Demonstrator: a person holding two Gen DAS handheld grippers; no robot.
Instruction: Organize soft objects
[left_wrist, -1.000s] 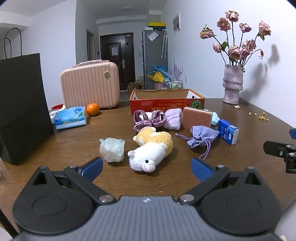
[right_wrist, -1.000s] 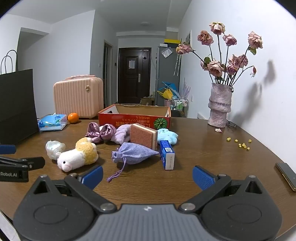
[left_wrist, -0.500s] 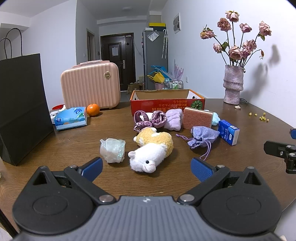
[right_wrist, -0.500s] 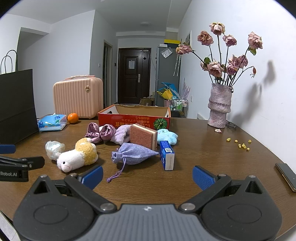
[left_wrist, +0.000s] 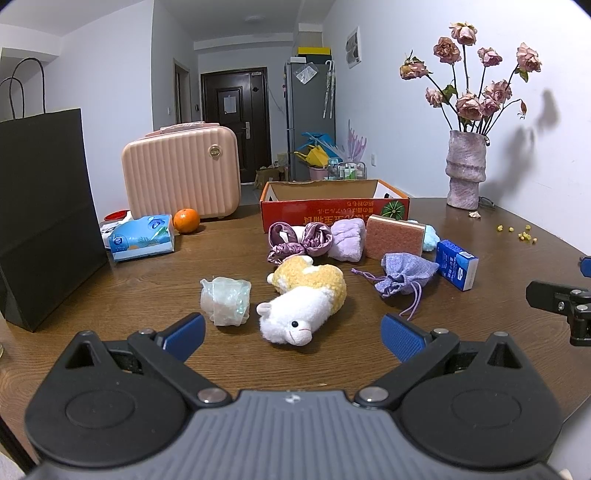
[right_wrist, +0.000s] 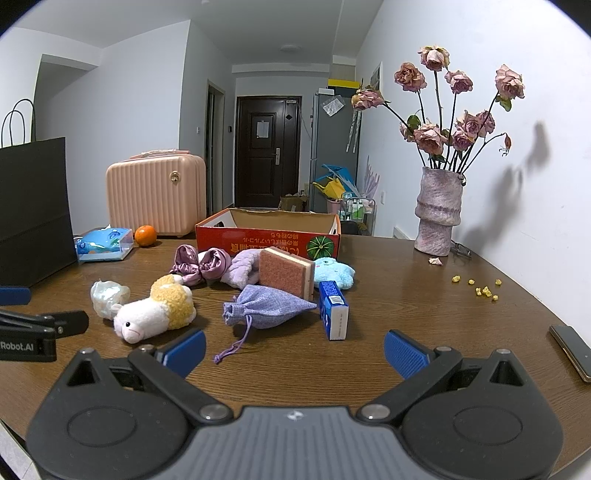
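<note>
Soft things lie on the brown table in front of an open red cardboard box (left_wrist: 334, 212) (right_wrist: 267, 236). A white and yellow plush sheep (left_wrist: 303, 304) (right_wrist: 155, 312) lies nearest. Around it are a crumpled pale bundle (left_wrist: 225, 301), a lilac drawstring pouch (left_wrist: 402, 277) (right_wrist: 267, 310), purple scrunchies (left_wrist: 295, 242), a lilac towel (left_wrist: 347, 240), a pink sponge (left_wrist: 393, 236) (right_wrist: 286, 271) and a light blue plush (right_wrist: 332, 271). My left gripper (left_wrist: 293, 334) is open and empty, just short of the sheep. My right gripper (right_wrist: 295, 350) is open and empty, short of the pouch.
A blue carton (left_wrist: 456, 269) (right_wrist: 334, 314) stands by the pouch. A black paper bag (left_wrist: 44, 214), tissue pack (left_wrist: 142, 238), orange (left_wrist: 186, 220) and pink case (left_wrist: 181, 171) are at the left. A vase of roses (right_wrist: 439, 210) and a phone (right_wrist: 572, 350) are at the right.
</note>
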